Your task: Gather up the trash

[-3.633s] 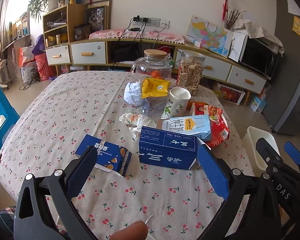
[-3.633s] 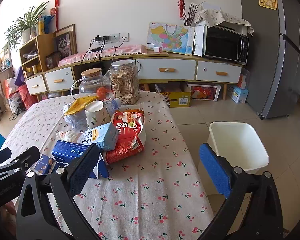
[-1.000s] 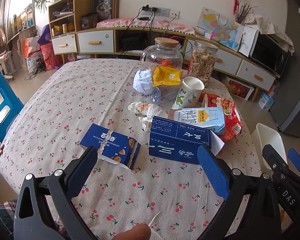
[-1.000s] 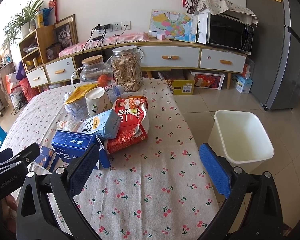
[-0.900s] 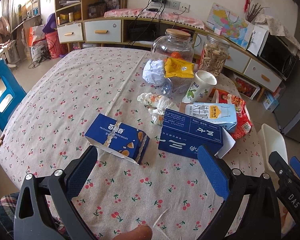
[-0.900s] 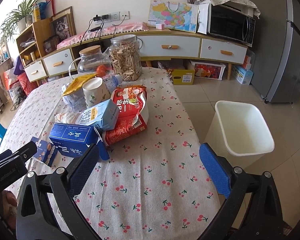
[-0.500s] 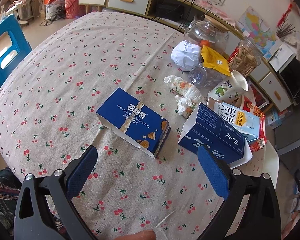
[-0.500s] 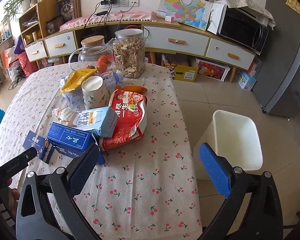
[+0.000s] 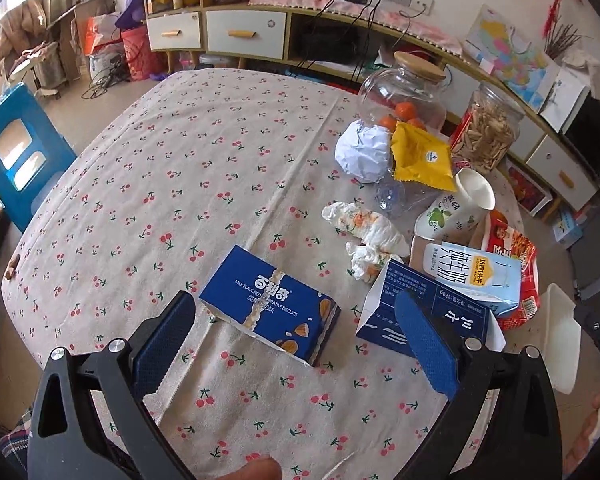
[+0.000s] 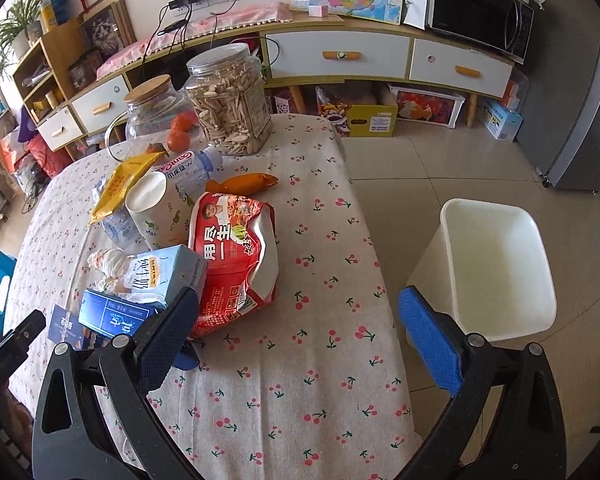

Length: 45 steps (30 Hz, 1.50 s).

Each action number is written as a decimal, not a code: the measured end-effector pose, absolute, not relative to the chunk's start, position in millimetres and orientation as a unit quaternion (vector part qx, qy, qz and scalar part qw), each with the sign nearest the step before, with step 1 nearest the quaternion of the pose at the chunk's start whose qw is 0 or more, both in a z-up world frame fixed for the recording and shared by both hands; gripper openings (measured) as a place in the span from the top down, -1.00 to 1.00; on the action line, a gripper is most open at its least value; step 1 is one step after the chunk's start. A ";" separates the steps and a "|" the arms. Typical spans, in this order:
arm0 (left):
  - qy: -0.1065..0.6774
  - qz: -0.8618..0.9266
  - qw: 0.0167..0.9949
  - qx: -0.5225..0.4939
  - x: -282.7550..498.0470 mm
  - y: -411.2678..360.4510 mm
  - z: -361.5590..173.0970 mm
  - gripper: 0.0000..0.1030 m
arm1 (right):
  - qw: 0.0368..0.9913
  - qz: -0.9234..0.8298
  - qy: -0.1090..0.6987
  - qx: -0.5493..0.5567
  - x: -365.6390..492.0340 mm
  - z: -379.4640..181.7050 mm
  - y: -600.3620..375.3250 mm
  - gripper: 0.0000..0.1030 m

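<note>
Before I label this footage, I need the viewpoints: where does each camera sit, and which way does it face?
Left wrist: rides the left tool, looking down at the biscuit box on the table; fingers open, empty.
Right wrist: rides the right tool, facing the table edge and white bin; fingers open, empty.
Shared: the milk carton, red snack bag and paper cup.

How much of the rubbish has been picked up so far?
None yet, it seems: the white bin looks empty. Both tools are open and hold nothing; the left tool hovers over the blue biscuit box. The red packet, milk carton and crumpled paper remain.
</note>
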<state>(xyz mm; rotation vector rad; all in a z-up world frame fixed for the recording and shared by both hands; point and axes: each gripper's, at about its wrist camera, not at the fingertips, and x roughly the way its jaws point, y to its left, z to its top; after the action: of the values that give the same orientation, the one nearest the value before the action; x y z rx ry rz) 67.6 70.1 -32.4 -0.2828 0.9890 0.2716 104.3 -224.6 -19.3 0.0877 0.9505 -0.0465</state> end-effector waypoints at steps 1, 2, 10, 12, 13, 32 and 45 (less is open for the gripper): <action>0.481 0.144 0.852 -0.144 69.6 73.8 -37.4 -0.88 | 0.888 -0.022 0.457 0.042 105.4 -18.6 -225.8 -0.86; 0.495 0.164 0.839 -0.156 71.0 78.2 -43.6 -0.88 | 0.887 -0.021 0.458 0.045 106.9 -18.4 -227.4 -0.86; 0.532 0.251 0.769 -0.252 92.8 108.3 -82.3 -0.49 | 0.886 0.049 0.454 0.082 112.1 -9.2 -225.2 -0.86; 0.541 0.257 0.753 -0.273 99.3 112.3 -93.4 -0.38 | 0.894 0.074 0.438 0.056 109.0 -3.8 -214.7 -0.87; 0.543 0.262 0.747 -0.280 101.8 113.2 -97.2 -0.38 | 0.898 0.088 0.430 0.039 107.6 -2.1 -207.9 -0.86; 0.583 0.114 0.773 -0.221 73.0 116.6 -90.8 -0.11 | 0.843 0.280 0.401 -0.226 92.2 -40.7 -102.6 -0.86; 0.554 0.074 0.806 -0.194 56.9 122.3 -87.7 -0.11 | 0.800 0.309 0.437 -0.271 105.4 -76.5 -44.7 -0.32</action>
<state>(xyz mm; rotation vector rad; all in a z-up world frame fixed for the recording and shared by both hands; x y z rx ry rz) 56.9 122.3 -87.7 -0.4159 1.1868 0.1586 105.4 -44.7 -76.5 -0.5818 0.9364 0.6628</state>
